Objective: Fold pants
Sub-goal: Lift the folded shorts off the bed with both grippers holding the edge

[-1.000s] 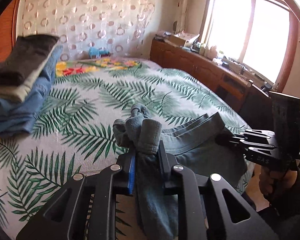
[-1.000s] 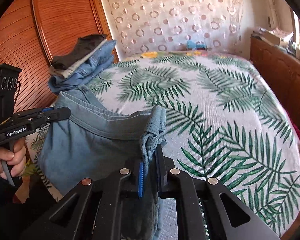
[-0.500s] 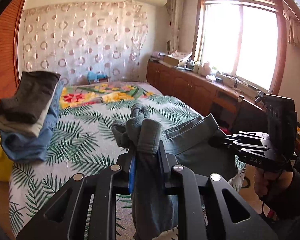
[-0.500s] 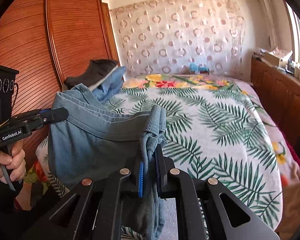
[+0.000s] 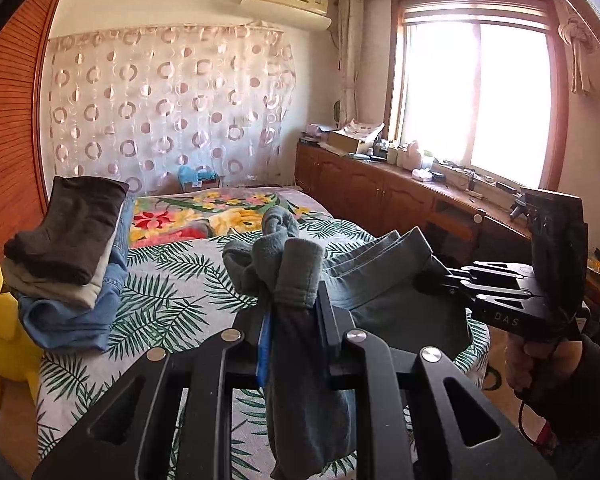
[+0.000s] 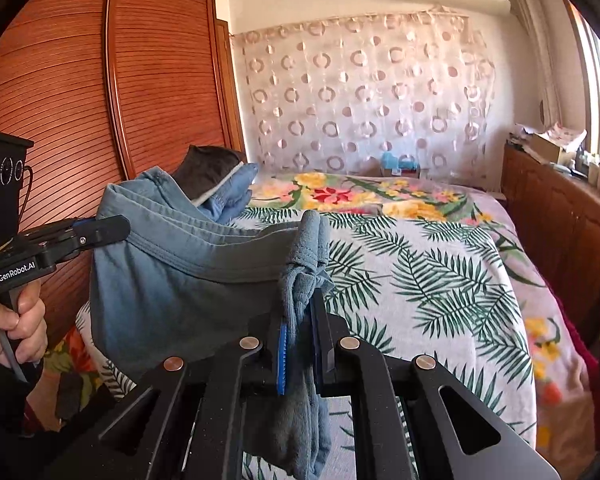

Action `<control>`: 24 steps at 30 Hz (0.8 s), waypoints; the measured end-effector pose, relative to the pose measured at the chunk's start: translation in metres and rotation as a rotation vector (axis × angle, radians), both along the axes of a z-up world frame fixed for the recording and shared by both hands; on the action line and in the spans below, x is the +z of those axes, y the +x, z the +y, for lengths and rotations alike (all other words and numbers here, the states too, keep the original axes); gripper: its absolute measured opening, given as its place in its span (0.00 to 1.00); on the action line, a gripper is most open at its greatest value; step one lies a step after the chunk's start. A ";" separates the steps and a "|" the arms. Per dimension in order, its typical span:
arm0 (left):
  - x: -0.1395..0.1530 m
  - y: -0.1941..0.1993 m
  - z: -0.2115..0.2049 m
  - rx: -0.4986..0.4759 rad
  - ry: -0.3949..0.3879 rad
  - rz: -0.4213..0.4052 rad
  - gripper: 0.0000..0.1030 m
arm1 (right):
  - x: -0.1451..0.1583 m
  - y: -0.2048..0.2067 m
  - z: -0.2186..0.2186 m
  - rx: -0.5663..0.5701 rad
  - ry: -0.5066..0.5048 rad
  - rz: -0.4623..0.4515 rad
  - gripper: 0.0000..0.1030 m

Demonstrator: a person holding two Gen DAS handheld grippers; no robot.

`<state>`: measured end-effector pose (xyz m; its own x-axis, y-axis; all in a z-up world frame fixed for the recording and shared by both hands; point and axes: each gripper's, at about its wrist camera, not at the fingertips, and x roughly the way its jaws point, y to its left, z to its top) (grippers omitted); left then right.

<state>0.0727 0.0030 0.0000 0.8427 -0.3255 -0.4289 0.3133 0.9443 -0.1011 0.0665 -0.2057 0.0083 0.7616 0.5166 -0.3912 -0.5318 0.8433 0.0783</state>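
Holding faded blue cotton pants [image 6: 180,280] aloft, left claw [image 5: 294,316] and right claw [image 6: 302,332] each clamped on waistband; next calls for lowering onto palm-leaf bedspread [image 6: 440,280].

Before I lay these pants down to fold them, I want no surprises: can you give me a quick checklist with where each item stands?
1. Left gripper shut on the pants: ok, bunched waistband clamped between its fingers.
2. Right gripper shut on the pants: ok, the other waistband end is pinched.
3. Waistband spread between the grippers: ok, it spans them with a slight sag.
4. Pants lifted off the bed: cannot tell, the legs hang below both views.
5. Landing spot on the bed: ok, the leaf-print middle is bare.
6. Folded stack out of the way: ok, it sits at the bed's far left edge.
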 end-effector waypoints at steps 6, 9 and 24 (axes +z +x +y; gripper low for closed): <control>-0.006 0.009 0.011 0.020 -0.002 0.010 0.19 | -0.003 0.022 0.010 0.016 -0.020 0.000 0.09; -0.010 0.016 0.015 0.027 0.001 0.018 0.19 | -0.004 0.033 0.017 0.026 -0.035 -0.001 0.09; -0.004 0.043 0.035 0.080 0.015 0.024 0.19 | 0.010 0.098 0.046 0.077 -0.051 -0.021 0.09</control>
